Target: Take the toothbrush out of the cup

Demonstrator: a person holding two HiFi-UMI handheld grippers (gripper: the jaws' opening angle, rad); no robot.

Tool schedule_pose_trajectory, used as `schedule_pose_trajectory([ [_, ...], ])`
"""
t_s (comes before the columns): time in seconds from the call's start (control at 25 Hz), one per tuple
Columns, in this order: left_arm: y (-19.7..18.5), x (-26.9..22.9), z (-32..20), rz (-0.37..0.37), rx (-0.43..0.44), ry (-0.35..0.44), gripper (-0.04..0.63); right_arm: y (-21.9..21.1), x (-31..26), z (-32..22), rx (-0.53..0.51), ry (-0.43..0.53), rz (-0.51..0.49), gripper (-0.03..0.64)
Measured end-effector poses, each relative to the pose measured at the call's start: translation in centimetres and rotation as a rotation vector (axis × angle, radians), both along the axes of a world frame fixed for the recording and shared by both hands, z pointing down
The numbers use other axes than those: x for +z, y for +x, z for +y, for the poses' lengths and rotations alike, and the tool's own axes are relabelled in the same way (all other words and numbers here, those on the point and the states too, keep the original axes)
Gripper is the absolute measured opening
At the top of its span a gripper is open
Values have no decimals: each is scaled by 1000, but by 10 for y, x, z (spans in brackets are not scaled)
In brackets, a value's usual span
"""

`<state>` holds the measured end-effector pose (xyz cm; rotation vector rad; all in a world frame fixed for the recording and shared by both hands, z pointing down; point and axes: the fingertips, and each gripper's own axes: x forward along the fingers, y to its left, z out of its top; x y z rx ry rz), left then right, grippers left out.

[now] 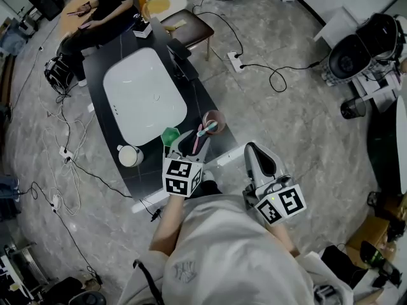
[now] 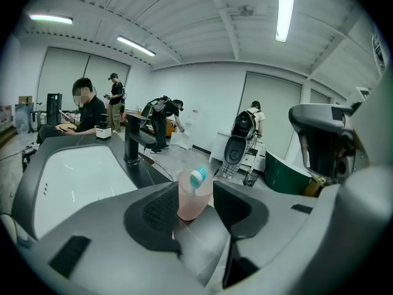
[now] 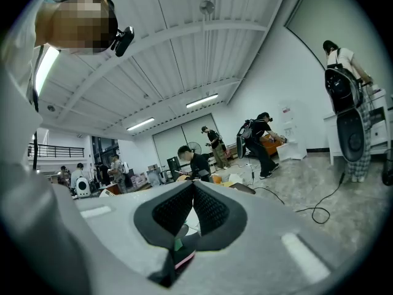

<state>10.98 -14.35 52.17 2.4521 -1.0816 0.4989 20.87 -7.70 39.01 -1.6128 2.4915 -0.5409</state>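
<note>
Jaws on my left gripper (image 2: 199, 212) stand wide apart, holding nothing; pink cup (image 2: 189, 203) with toothbrush (image 2: 198, 177) sits at twelve o'clock. My right gripper (image 3: 192, 188) is closed, empty.

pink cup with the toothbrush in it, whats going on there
A person is working two handheld grippers at a dark counter with a white sink. The left tongs are open and lined up on the pink cup, pads not pressing on it. The toothbrush stands in that cup, head up, not yet taken out. The right tongs are shut and held back beside the counter. A green cup and a white mug sit nearby.
</note>
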Motion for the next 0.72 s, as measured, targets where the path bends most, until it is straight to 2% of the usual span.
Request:
schedule_pose_trajectory([
  [0.4, 13, 13, -16, -21, -9, -2, 157, 27, 4, 3, 90, -10, -2, 6],
  [0.72, 11, 15, -21, -35, -36, 7, 38, 33, 6, 4, 112, -19, 2, 6],
])
